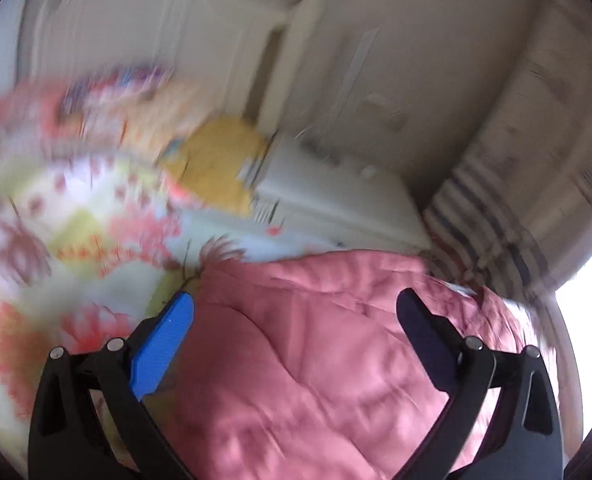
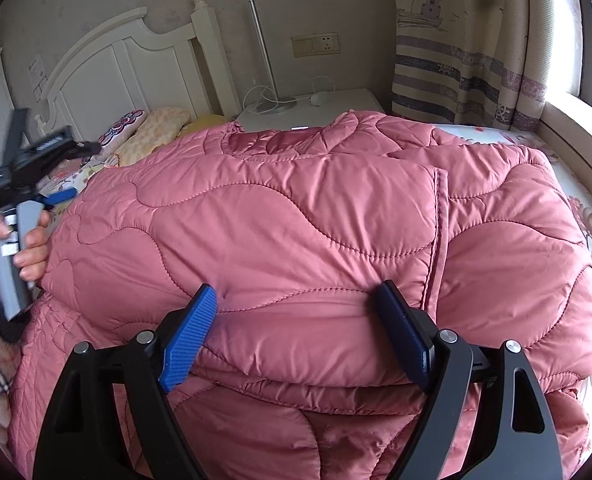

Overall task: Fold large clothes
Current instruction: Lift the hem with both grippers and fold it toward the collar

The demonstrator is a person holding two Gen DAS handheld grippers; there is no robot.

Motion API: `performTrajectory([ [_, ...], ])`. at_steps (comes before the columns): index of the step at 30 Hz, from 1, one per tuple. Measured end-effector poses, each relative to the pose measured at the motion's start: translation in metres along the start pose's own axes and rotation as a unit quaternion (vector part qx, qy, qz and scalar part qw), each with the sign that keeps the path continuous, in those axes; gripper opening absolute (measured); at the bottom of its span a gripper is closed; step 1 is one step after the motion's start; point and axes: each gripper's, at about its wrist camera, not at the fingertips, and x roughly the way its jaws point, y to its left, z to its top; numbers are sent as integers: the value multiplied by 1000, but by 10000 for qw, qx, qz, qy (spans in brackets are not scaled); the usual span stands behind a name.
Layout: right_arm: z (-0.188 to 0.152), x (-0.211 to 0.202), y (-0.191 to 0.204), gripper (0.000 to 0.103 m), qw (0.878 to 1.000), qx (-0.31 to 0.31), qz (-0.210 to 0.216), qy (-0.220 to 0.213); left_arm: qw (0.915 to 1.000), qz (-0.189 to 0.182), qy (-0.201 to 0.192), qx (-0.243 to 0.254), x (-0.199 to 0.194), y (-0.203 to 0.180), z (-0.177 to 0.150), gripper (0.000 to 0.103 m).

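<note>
A large pink quilted coat [image 2: 296, 220] lies folded in a thick stack on the bed. My right gripper [image 2: 294, 300] is open, its fingers wide apart against the near rolled edge of the top layer, holding nothing. The left wrist view is blurred: the coat [image 1: 316, 340] lies under my left gripper [image 1: 296, 304], which is open and empty above the coat's left edge. The left gripper [image 2: 62, 196] also shows in the right wrist view, held in a hand at the coat's left side.
The floral bedsheet [image 1: 76, 220] spreads to the left, with pillows [image 2: 152, 132] and a yellow cushion [image 1: 216, 160] by the white headboard [image 2: 116, 60]. A white nightstand [image 2: 328, 108] with a lamp stands behind. Striped curtain [image 2: 456, 60] and window sill lie to the right.
</note>
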Motion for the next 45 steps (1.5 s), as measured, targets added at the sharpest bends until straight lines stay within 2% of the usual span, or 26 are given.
performTrajectory([
  [2, 0, 0, -1, 80, 10000, 3, 11, -5, 9989, -45, -148, 441, -17, -18, -17, 101],
  [5, 0, 0, -1, 80, 10000, 3, 18, -3, 9951, -1, 438, 884, 1, -30, -45, 101],
  [7, 0, 0, -1, 80, 10000, 4, 17, -3, 9923, 169, 844, 891, 18, -25, -58, 101],
  [8, 0, 0, -1, 80, 10000, 6, 18, -6, 9920, 162, 902, 871, 21, -24, -60, 101],
  [11, 0, 0, 0, 81, 10000, 2, -2, -2, 9928, 283, 828, 823, 8, -29, -56, 101],
  [13, 0, 0, 0, 81, 10000, 6, -1, -3, 9948, 173, 658, 753, -14, -35, -56, 101],
  [15, 0, 0, -1, 81, 10000, 9, 2, -7, 9949, 101, 479, 886, -33, -44, -66, 101],
  [20, 0, 0, 0, 82, 10000, -13, -16, 1, 9803, 523, 863, 1699, -16, -67, -105, 101],
  [23, 0, -1, 0, 82, 10000, -39, -50, -1, 9815, 542, 882, 1612, -22, -67, -103, 101],
  [25, 2, -9, 4, 82, 9997, -39, -224, 15, 9851, 479, 766, 1463, -39, -67, -97, 101],
  [28, 2, -38, 5, 84, 9988, -60, -309, -384, 9840, 501, 478, 1644, -57, -73, -101, 101],
  [30, 0, -44, 5, 86, 9969, -189, -588, -490, 9789, 616, 632, 1842, -50, -76, -111, 101],
  [32, -4, -27, -2, 86, 9972, -176, -708, -157, 9765, 660, 837, 1874, -34, -72, -122, 101],
  [33, -8, -14, -6, 87, 9974, -113, -703, 115, 9774, 627, 838, 1838, -30, -70, -123, 101],
  [34, -10, -6, -9, 87, 9977, -66, -638, 196, 9786, 592, 832, 1789, -31, -68, -122, 101],
  [37, -5, -12, -11, 86, 9980, -13, -606, 168, 9823, 610, 750, 1603, -46, -65, -113, 101],
  [39, -5, -24, -11, 86, 9977, -26, -660, 126, 9855, 462, 688, 1481, -65, -65, -111, 101],
  [41, -8, -40, -10, 86, 9987, -7, -505, -16, 9860, 377, 604, 1509, -82, -67, -116, 101],
  [43, -13, -44, -9, 86, 9989, -83, -468, 9, 9836, 428, 666, 1623, -87, -70, -130, 101],
  [45, -22, -34, -7, 87, 9981, -217, -519, 237, 9761, 567, 994, 1850, -73, -70, -149, 101],
])
